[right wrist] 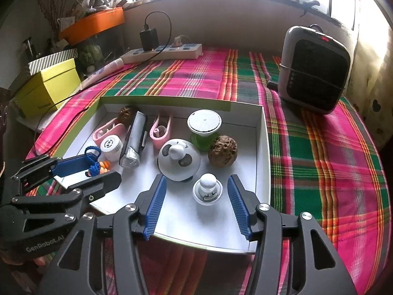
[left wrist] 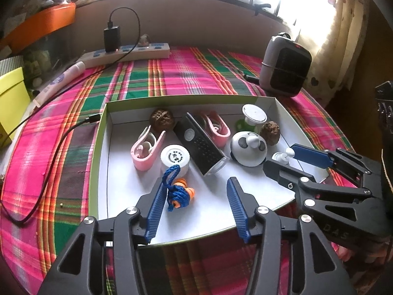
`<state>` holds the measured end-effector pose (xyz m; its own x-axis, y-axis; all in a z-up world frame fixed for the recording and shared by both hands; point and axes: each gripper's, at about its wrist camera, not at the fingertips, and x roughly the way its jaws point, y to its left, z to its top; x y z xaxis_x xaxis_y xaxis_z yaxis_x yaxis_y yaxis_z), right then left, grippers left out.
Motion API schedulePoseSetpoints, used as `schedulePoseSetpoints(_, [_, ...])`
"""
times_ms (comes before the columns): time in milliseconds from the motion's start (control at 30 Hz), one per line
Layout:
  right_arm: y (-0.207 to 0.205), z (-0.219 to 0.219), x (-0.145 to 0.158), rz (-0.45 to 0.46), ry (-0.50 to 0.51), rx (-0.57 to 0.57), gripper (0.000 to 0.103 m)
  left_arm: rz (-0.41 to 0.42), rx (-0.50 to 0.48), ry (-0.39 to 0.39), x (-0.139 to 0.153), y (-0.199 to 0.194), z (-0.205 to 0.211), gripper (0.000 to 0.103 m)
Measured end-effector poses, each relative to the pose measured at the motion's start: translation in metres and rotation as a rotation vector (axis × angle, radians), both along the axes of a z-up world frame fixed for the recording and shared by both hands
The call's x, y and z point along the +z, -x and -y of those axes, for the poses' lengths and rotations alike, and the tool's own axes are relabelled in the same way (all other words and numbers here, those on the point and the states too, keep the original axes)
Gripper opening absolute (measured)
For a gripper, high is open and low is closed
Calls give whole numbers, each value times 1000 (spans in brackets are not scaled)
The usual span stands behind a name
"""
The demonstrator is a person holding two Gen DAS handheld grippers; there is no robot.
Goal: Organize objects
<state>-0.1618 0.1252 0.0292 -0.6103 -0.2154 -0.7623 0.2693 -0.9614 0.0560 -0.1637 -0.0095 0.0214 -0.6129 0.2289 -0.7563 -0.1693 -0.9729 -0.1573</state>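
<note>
Two grippers hang over a shallow white box (right wrist: 264,152) on the plaid tabletop (right wrist: 319,162). Left gripper (left wrist: 196,196) stands open, gripping nothing; blue-corded orange earplugs (left wrist: 178,191) lie just beside its left pad. Right gripper (right wrist: 196,196) is open too, a small white figurine (right wrist: 207,189) standing free between its pads, near a panda-faced dome (right wrist: 178,163).

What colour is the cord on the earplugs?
Blue; the earplugs are orange. Clearest in the left wrist view.
</note>
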Motion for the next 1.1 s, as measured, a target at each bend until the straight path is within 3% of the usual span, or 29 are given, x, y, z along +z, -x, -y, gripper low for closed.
schedulePoseSetpoints(633, [-29, -3, 20, -67, 16, -17, 58, -52, 81, 47, 16, -25, 2, 54])
schedulePoseSetpoints(733, [-36, -4, 22, -74, 23, -17, 58, -60, 85, 38, 19, -33, 3, 54])
schedulePoseSetpoints(867, [-49, -6, 24, -82, 32, -27, 58, -99, 91, 88, 23, -50, -2, 54])
schedulePoseSetpoints(1100, [-75, -8, 24, -98, 29, -33, 58, -96, 100, 78, 20, -73, -3, 54])
